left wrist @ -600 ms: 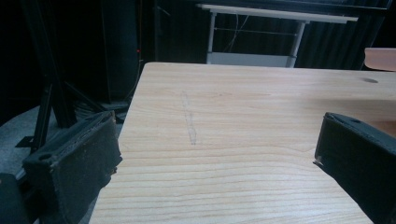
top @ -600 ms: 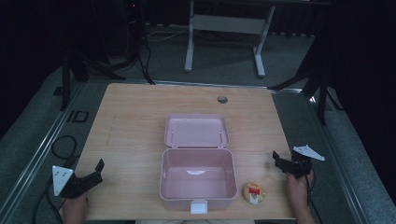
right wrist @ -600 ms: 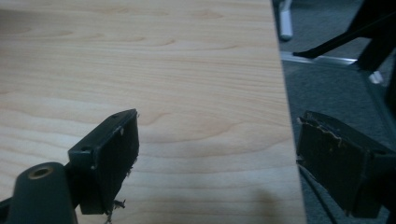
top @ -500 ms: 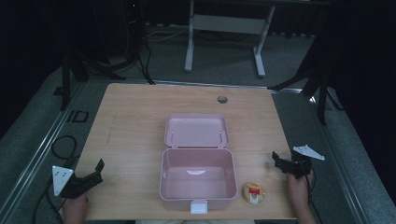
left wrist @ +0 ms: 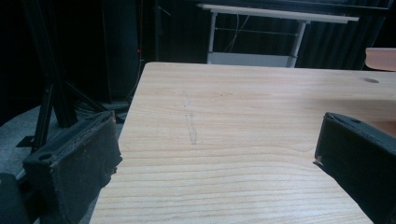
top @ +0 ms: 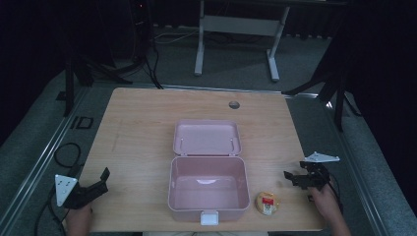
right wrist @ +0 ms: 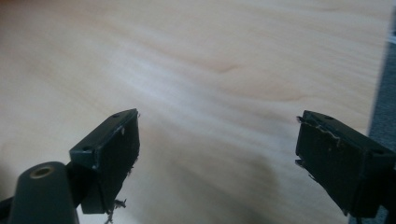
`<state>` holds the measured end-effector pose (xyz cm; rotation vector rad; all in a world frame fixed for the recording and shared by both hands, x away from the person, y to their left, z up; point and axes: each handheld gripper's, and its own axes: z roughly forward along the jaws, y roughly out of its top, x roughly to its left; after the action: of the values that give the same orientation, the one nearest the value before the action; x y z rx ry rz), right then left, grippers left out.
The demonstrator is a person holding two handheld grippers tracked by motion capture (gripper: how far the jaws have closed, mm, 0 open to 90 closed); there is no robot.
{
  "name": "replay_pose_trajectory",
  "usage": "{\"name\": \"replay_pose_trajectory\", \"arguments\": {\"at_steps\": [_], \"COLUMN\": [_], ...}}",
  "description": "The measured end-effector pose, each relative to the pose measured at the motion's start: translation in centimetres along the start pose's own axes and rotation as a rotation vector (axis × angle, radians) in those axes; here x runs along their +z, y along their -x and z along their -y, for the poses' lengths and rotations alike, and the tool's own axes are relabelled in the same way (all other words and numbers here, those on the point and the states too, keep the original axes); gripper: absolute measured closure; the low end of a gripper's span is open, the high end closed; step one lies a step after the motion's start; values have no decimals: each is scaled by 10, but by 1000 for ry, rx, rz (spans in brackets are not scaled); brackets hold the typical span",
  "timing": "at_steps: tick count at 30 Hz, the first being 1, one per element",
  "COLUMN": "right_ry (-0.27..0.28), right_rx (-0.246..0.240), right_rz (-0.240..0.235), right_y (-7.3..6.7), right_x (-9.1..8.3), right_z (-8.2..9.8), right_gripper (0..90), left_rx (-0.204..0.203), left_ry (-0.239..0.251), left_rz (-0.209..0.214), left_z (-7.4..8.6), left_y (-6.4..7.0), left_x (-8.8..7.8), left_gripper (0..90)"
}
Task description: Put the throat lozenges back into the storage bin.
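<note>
Pink lunch box (top: pixel 208 189) open at the near middle of the desk (top: pixel 142 128), lid laid flat behind it. Small round packaged snack (top: pixel 267 203) just right of the box's front corner. Right gripper (top: pixel 294 178) right of the box, near the snack, fingers spread, empty. Left gripper (top: pixel 102 179) well left of the box, fingers wide apart, gripping nothing.

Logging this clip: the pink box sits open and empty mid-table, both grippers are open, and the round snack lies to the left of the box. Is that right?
Not quite. The snack lies right of the box, near its front right corner, as the high view shows. The rest holds: the box is open and empty, and the left gripper and right gripper are open.
</note>
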<state>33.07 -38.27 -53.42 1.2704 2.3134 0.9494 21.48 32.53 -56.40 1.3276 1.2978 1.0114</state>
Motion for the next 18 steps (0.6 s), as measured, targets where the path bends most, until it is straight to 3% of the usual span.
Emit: {"name": "replay_pose_trajectory", "arguments": {"at_steps": [10,18], "right_ry": [-228,-386], "right_rx": [-159,-265], "right_rz": [-128,-164], "right_y": [-7,-15], "right_x": [-7,-12], "right_z": [-8,-15], "right_gripper": [133,135], "left_rx": [0,0], "left_ry": [1,1], "left_rz": [-1,-1], "left_z": [0,0], "left_y": [0,0], "left_x": [0,0], "left_gripper": [3,3]}}
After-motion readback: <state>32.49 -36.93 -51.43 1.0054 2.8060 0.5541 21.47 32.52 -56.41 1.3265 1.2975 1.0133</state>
